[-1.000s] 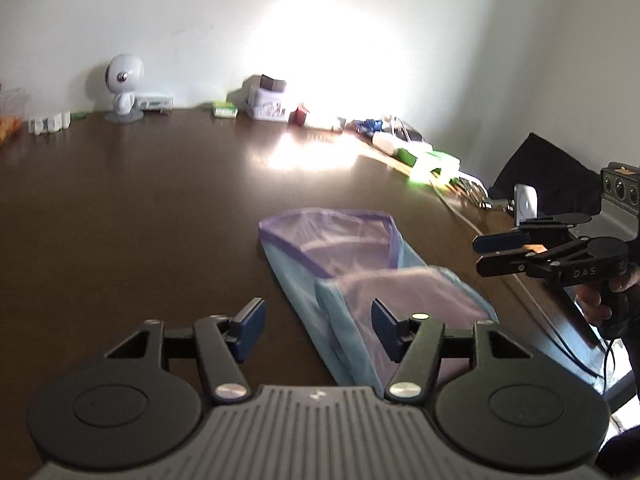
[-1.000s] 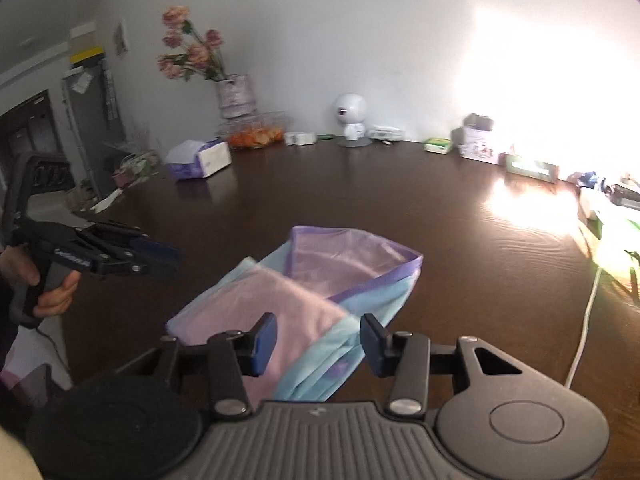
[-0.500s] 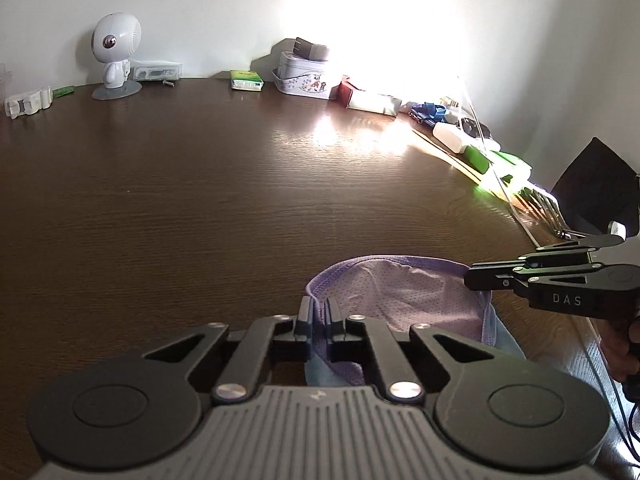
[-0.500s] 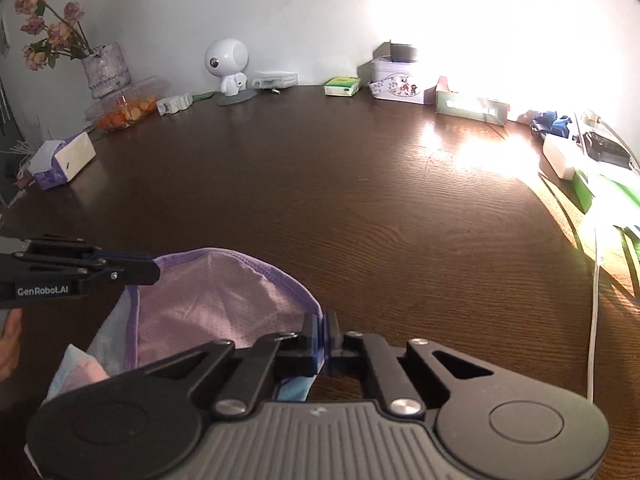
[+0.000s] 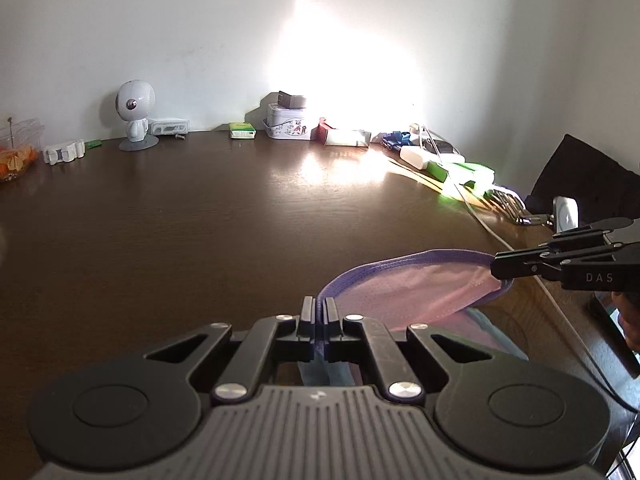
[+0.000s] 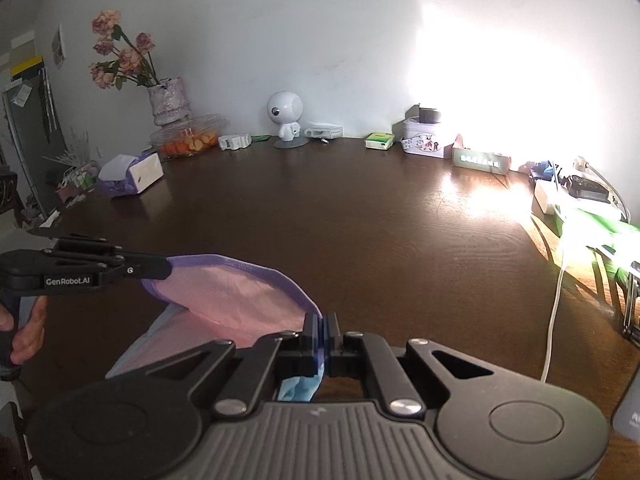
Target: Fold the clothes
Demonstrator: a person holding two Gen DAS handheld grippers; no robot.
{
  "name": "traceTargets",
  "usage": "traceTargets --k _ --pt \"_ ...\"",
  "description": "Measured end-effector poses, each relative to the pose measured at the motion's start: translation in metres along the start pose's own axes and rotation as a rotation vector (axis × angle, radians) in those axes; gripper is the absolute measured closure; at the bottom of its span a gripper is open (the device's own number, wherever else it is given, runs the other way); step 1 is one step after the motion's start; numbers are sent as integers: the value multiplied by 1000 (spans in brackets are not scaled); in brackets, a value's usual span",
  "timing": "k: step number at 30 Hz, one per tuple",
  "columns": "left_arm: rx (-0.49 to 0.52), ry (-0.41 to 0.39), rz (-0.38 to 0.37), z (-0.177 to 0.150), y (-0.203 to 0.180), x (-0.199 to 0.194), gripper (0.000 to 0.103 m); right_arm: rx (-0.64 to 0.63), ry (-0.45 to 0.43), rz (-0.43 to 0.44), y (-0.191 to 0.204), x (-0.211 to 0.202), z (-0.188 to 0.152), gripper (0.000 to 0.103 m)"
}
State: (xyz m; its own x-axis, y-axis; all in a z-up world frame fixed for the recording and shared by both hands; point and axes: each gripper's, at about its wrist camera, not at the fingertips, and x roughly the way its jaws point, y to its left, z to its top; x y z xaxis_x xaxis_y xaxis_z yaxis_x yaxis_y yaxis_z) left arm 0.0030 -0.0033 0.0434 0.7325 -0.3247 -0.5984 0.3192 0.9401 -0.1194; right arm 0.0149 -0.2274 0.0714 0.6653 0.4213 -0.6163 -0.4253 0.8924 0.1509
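A thin garment (image 5: 416,292), pink with a purple hem and pale blue underside, hangs lifted above the dark wooden table (image 5: 200,220). My left gripper (image 5: 319,306) is shut on one end of the purple hem. My right gripper (image 6: 323,322) is shut on the other end of that hem. The hem sags in a curve between the two grippers. In the left wrist view the right gripper (image 5: 498,270) pinches the cloth at the right. In the right wrist view the garment (image 6: 236,300) stretches to the left gripper (image 6: 168,268), and its lower part droops toward the table.
Along the far wall stand a white robot figure (image 5: 134,120), small boxes and a tin (image 5: 286,126), a vase of flowers (image 6: 166,100), a fruit bowl (image 6: 188,142) and a tissue box (image 6: 138,174). Cables and a white power strip (image 6: 560,200) crowd the right edge.
Both grippers went from open to shut on the garment's purple hem, then pulled back and lifted it off the table, so the cloth now hangs between them.
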Motion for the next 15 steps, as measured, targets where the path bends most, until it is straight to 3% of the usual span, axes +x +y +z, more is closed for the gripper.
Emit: traceTargets --k 9,10,12,14,15 --pt "-54 56 -4 -57 -4 -26 95 -11 86 73 23 -26 -63 98" --pt "-63 62 10 -62 -1 -30 92 -12 98 87 23 -30 -67 96" --pt "-94 75 5 -66 8 -42 74 -17 94 90 24 -41 -72 91" --pt "-143 31 -16 -59 17 -57 60 -12 58 91 22 -54 -70 85" --pt "-154 7 -17 -52 18 -60 58 -5 27 92 20 -59 -65 81"
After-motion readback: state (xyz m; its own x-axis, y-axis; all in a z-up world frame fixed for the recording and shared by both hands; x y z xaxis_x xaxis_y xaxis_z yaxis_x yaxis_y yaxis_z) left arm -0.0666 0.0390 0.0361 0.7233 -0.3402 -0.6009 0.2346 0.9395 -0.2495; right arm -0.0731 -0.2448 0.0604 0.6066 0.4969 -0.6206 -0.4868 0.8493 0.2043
